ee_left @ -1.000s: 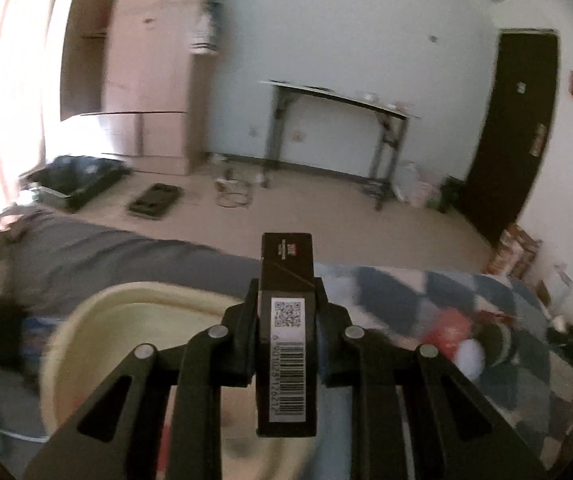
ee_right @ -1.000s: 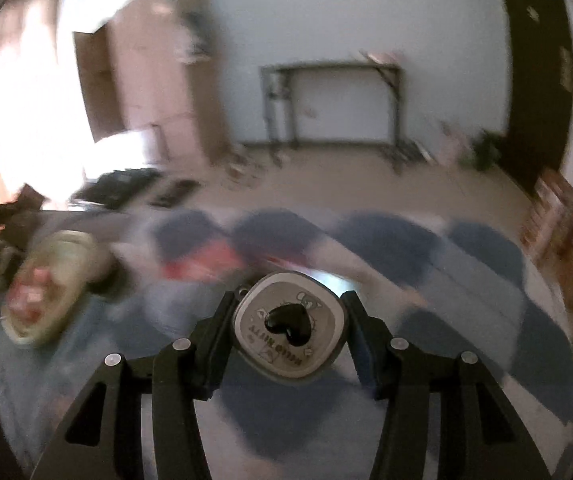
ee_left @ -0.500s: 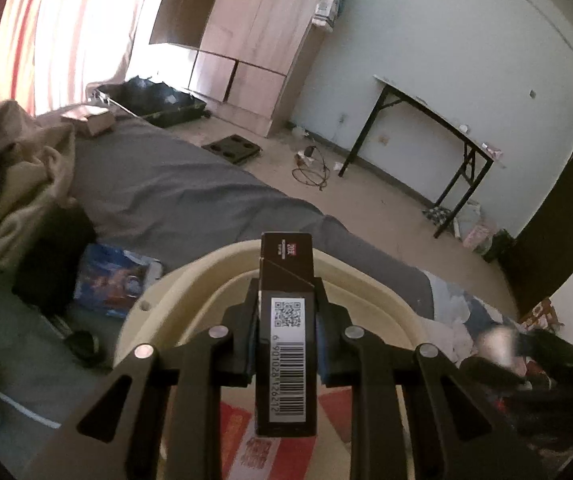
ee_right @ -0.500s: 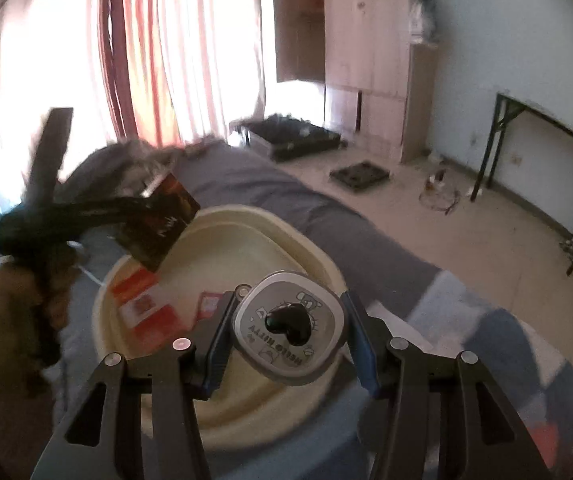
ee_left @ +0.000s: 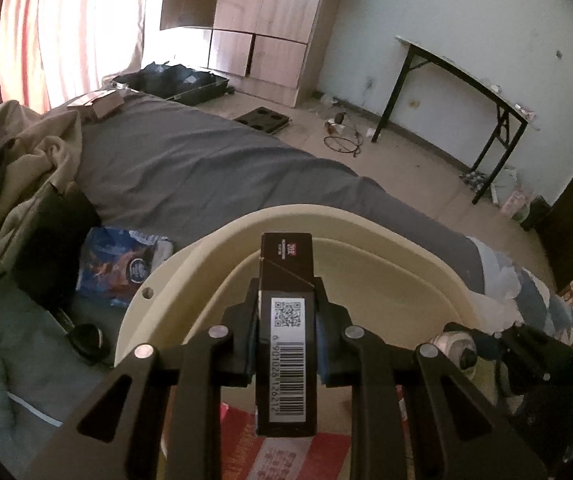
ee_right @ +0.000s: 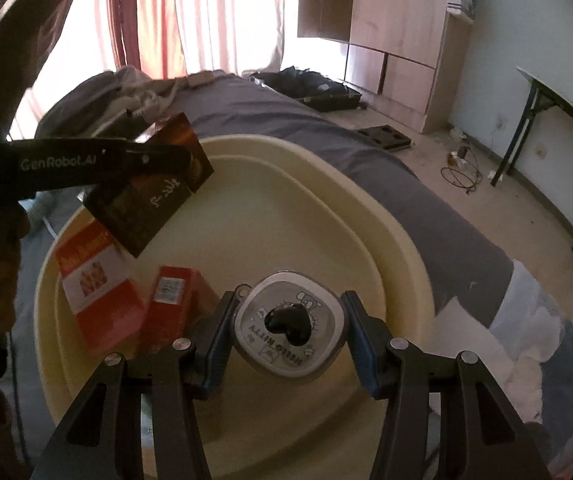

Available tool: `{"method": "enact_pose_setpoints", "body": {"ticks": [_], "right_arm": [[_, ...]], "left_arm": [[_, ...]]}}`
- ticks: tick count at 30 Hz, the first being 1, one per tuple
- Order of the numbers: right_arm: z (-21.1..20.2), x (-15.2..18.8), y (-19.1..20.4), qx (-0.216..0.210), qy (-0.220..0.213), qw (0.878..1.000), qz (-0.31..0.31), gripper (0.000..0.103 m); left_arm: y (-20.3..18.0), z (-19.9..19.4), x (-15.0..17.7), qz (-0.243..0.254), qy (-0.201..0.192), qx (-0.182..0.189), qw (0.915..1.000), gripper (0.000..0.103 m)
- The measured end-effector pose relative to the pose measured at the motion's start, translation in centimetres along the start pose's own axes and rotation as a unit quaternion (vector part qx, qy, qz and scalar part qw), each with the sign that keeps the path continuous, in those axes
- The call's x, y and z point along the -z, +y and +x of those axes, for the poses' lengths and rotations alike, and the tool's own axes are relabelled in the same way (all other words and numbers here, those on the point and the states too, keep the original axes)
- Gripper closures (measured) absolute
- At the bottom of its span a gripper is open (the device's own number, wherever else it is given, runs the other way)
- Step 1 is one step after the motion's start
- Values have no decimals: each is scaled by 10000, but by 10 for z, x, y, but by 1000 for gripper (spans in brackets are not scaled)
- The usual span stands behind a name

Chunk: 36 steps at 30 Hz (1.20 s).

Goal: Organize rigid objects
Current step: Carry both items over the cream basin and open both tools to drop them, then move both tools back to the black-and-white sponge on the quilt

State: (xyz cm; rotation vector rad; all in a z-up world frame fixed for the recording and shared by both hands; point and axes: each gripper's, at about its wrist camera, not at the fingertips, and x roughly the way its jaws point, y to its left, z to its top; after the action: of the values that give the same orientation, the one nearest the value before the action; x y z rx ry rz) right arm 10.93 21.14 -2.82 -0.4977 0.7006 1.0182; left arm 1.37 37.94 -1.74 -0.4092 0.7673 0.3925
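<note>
Left gripper point(ee_left: 286, 320) clamps a dark slim box point(ee_left: 286, 344), barcode and QR label up; right gripper point(ee_right: 289, 330) pinches a grey Hello Kitty case point(ee_right: 289, 330). Both hang over the cream basin point(ee_right: 390, 232) holding two red boxes point(ee_right: 98, 284). Drop-off step; next move likely lower, release inside. "GenRobot.AI" reads on the left gripper's side.

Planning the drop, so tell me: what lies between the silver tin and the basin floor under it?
Nothing: in the right wrist view, bare cream floor of the basin lies below the silver tin; the red boxes sit off to its left.
</note>
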Motion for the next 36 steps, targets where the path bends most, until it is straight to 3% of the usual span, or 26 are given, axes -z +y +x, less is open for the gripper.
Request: {"method": "enact_pose_setpoints", "body": {"ticks": [12, 18, 19, 21, 23, 25, 28, 32, 36], "right_arm": [[15, -5, -10, -362, 179, 9987, 300, 52], [25, -4, -19, -527, 198, 9972, 487, 51], [25, -4, -19, -537, 193, 9971, 507, 50], [24, -4, -20, -505, 161, 9972, 520, 41], [17, -4, -21, -569, 66, 9967, 568, 21], [-2, -3, -25, -468, -122, 9966, 665, 8], [-49, 3, -41, -560, -566, 9924, 942, 0], [-137, 37, -75, 322, -1078, 9873, 1120, 0], [-216, 95, -115, 1801, -1391, 9643, 1356, 0]], "left_arm": [[0, 16, 3, 19, 282, -162, 9995, 76], [3, 13, 1, -102, 228, -124, 9996, 49], [4, 12, 0, -156, 196, -86, 9997, 38], [5, 7, -2, -270, 128, 18, 9996, 26], [6, -6, -6, -384, -55, 168, 9991, 18], [3, -27, -11, -446, -349, 351, 9978, 0], [-12, -58, -16, -352, -733, 689, 9943, 0], [-52, -80, -17, 76, -823, 1214, 9892, 0], [-113, -80, -8, 792, -597, 1372, 9856, 0]]}}
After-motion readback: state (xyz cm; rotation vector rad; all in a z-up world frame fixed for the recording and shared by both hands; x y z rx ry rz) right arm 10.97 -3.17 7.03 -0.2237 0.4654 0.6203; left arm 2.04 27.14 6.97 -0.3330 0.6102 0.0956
